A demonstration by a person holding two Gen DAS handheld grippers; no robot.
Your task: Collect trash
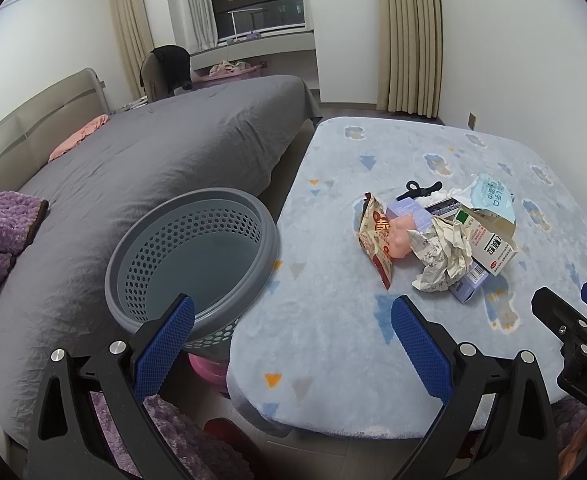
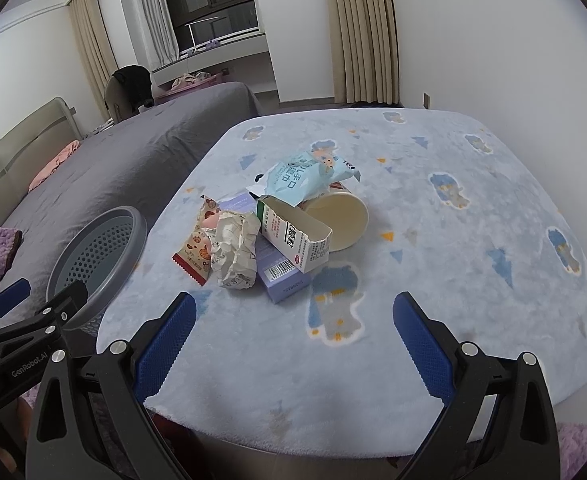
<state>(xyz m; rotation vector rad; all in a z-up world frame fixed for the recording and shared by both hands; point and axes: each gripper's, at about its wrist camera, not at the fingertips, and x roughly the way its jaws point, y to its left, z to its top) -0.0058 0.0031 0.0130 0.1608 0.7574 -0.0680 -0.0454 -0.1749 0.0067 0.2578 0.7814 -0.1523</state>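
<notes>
both grippers, left point(image 1: 293, 344) and right point(image 2: 293, 344), jaws apart, empty; grey perforated plastic basket point(image 1: 191, 258) beside table for piled trash point(image 2: 269, 232).

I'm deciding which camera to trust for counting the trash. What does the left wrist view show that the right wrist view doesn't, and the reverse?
Only the left wrist view shows the black clip behind the pile.

Only the right wrist view shows the paper cup lying on its side, its mouth facing the camera.

Both show the grey basket, crumpled paper, snack wrapper, open white carton, purple box and blue wipes packet on the blue blanket.
</notes>
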